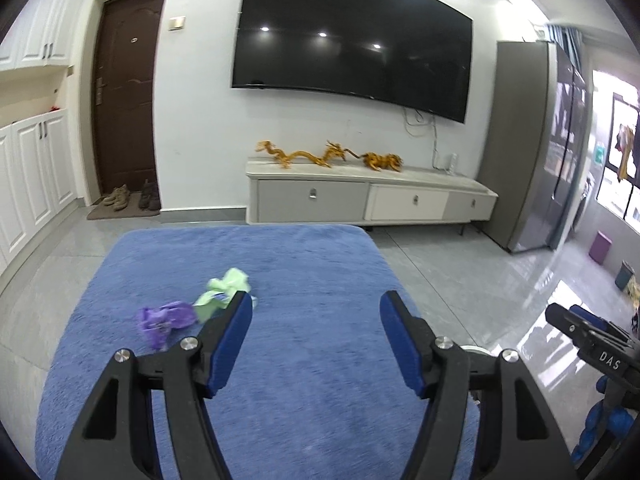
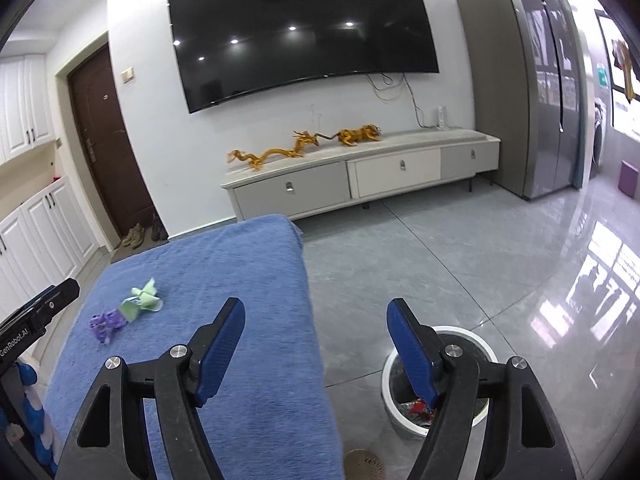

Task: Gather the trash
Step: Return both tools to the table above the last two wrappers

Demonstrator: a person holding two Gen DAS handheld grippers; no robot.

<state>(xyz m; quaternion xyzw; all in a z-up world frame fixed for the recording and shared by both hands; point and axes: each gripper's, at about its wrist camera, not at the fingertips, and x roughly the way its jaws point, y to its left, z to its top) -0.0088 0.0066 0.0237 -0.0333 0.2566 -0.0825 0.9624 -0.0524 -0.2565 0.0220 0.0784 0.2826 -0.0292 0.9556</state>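
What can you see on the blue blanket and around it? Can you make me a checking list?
Surface: blue blanket over a table, on grey tile floor.
Job's things: purple scrap and green scrap lie side by side on the blanket; white bin on the floor beside it, trash already inside.
Clutter: nothing seen besides the scraps.
Grippers: left gripper open, empty; right gripper open, empty.
Cables: loose wires hang under the TV.
Surroundings: golden dragon figures on a TV cabinet, brown door, fridge.

Only two crumpled wrappers, green (image 1: 224,290) and purple (image 1: 166,320), interrupt the blue blanket (image 1: 304,264); the floor (image 2: 460,264) around the bin (image 2: 390,368) lies open.
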